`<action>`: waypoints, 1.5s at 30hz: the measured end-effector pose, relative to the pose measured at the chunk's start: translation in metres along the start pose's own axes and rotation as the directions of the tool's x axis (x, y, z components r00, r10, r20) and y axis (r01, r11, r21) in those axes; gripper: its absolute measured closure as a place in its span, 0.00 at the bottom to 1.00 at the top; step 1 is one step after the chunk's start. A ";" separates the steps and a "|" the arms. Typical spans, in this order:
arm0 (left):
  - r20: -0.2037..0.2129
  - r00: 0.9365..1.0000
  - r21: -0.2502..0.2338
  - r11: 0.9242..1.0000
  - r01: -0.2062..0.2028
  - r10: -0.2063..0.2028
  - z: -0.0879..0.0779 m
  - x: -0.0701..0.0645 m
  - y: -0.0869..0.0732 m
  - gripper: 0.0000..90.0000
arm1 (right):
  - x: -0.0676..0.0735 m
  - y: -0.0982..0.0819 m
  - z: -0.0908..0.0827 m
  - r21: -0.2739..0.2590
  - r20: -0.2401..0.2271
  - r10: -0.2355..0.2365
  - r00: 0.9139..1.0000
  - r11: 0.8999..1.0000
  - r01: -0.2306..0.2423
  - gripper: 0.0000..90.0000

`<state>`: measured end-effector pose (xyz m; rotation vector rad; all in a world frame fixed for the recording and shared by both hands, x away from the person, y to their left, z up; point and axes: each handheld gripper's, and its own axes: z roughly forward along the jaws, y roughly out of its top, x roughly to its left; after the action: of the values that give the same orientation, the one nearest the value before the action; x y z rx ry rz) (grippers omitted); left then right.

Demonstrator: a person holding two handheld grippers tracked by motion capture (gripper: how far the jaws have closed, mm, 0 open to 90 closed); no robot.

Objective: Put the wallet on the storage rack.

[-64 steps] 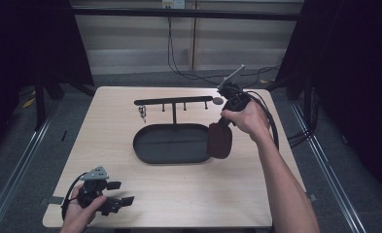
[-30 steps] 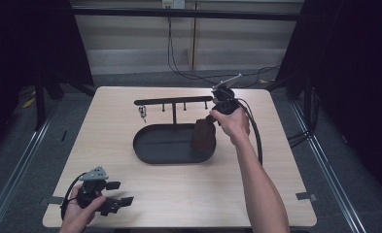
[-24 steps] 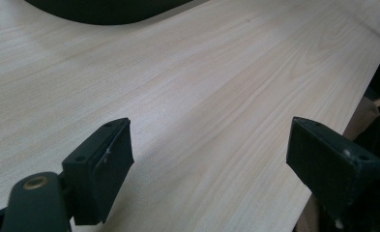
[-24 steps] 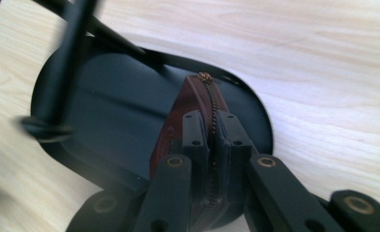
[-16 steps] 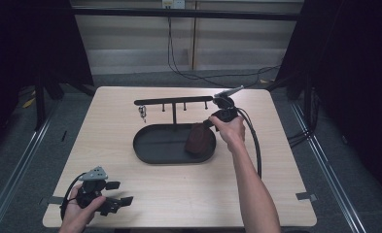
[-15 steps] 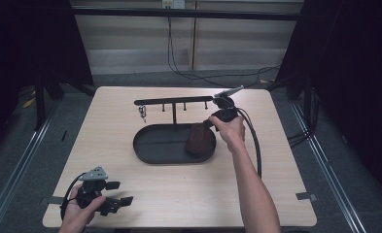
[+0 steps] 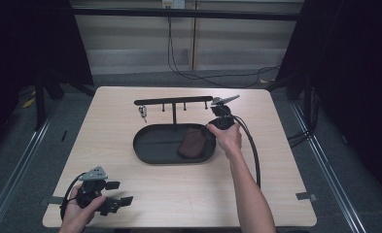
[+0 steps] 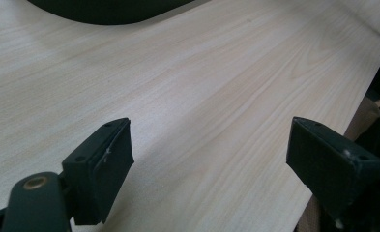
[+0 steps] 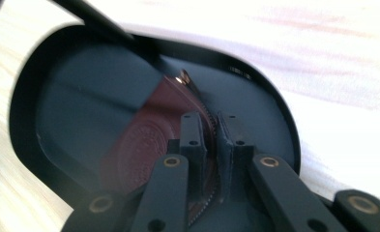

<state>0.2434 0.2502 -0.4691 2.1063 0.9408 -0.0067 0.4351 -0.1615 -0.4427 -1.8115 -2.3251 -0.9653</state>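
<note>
A brown leather pouch (image 7: 192, 142) with a zipper edge lies tilted in the right half of the black oval tray (image 7: 145, 150). My right gripper (image 7: 208, 131) is shut on the pouch's right edge. In the right gripper view the two jaws (image 9: 211, 130) pinch the zipper seam of the pouch (image 9: 139, 145), which rests against the tray floor (image 9: 81, 92). My left gripper (image 7: 119, 192) rests at the table's front left corner, open. In the left gripper view its jaws (image 8: 209, 150) stand wide apart over bare wood.
A black bar rack (image 7: 174, 102) with several hooks stands just behind the tray; a small key (image 7: 142, 112) hangs from its left end. The right gripper's cable (image 7: 252, 150) loops over the table's right side. The tray's left half is bare.
The right hand has carried the pouch from the tray's right edge leftwards and down into the tray. The left hand has stayed put.
</note>
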 end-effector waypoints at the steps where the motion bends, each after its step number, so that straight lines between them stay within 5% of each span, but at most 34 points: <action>1: 0.001 1.000 -0.001 1.000 0.002 -0.002 0.000 0.000 0.000 0.18 | -0.001 -0.002 0.001 0.003 0.018 -0.011 1.000 1.000 0.011 0.90; 12: -0.001 1.000 -0.004 1.000 0.006 -0.006 0.000 0.002 0.000 0.18 | 0.002 -0.010 -0.006 -0.042 0.025 -0.033 0.999 0.999 0.034 0.77; 20: -0.008 1.000 -0.002 1.000 0.011 -0.011 0.000 0.003 0.000 0.18 | 0.003 -0.020 -0.017 -0.096 0.004 -0.056 0.998 0.994 0.056 0.58; 34: -0.007 1.000 -0.012 1.000 0.021 -0.021 -0.001 0.004 0.000 0.18 | 0.004 -0.037 -0.046 -0.200 0.004 -0.123 0.992 0.972 0.121 0.27; 45: -0.020 0.999 -0.022 0.999 0.028 -0.029 -0.002 0.004 0.000 0.18 | 0.000 -0.063 -0.070 -0.224 0.013 -0.138 0.990 0.965 0.137 0.19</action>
<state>0.2460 0.2539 -0.4694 2.0770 0.9789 0.0105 0.3560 -0.2040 -0.4141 -1.7351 -2.4560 -1.2966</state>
